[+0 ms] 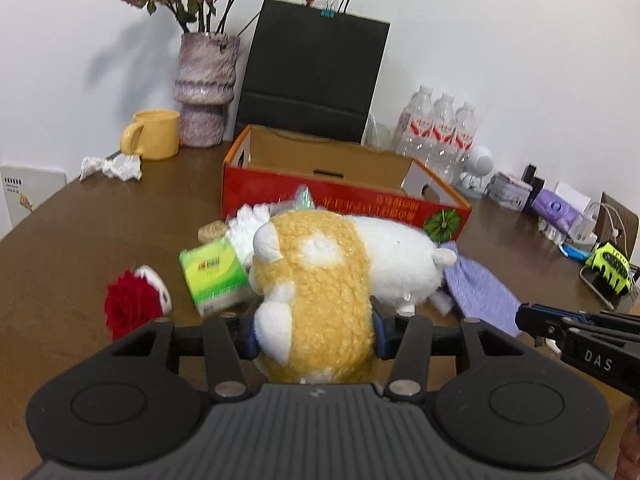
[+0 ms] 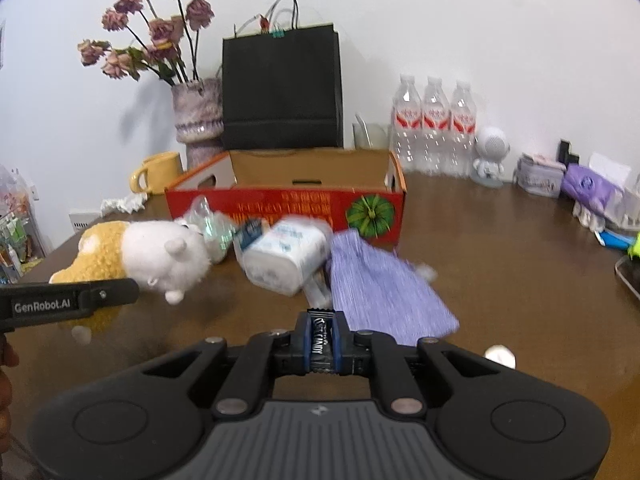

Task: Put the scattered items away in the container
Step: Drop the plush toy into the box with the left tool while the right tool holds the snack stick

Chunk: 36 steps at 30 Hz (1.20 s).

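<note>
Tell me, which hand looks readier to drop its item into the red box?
Probably the left gripper: its plush toy hangs just before the red box. The right gripper, pinching a candy, sits farther back behind the pile.

A yellow-and-white plush toy is clamped between padded fingers, just in front of the open red cardboard box. A dark candy wrapper is pinched upright. Tissue packs, a blue cloth and what seems a crumpled plastic bag lie before the box.
</note>
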Motion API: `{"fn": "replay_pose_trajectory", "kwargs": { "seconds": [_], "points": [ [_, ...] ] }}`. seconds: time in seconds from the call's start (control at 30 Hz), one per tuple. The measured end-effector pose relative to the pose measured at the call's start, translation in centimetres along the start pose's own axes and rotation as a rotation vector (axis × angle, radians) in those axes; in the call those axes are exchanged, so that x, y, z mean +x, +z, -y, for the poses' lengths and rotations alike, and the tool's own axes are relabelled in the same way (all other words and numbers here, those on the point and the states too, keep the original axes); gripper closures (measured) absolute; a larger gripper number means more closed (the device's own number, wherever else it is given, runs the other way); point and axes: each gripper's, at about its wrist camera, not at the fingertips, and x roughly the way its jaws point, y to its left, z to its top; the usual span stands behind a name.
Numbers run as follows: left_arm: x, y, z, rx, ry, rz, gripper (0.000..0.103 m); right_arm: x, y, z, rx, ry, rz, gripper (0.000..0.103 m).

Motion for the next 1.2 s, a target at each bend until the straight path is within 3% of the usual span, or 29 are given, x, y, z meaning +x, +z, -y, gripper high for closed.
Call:
{"fn": "replay_pose_trajectory", "kwargs": {
  "seconds": [0.27, 0.57, 0.83, 1.1, 1.2],
  "points": [
    [2.3, 5.3, -0.2, -0.021, -0.008, 0.085, 0.053, 2.8, 5.4, -0.6, 0.002, 0.013, 0.080, 0.093],
    [9.1, 10.9, -1.3, -0.134, 0.010, 0.128, 0.053, 10.6, 12.0, -0.4, 0.078, 0.018, 0.112, 0.093],
    [16.9, 12.8, -1.9, -0.101, 0.041, 0.043, 0.053, 19.0, 14.0, 0.1, 0.089, 0.018, 0.043, 0.093],
    [20.8, 12.5, -1.8, -0.053, 0.074, -0.014, 0.053, 23.7, 14.0, -0.1, 0.044, 0.010, -0.033, 0.093],
    [21.5, 12.2, -1.7, -0.039, 0.102, -0.047, 0.041, 24.3, 13.6, 0.2, 0.044, 0.010, -0.064, 0.092]
  ]
}}
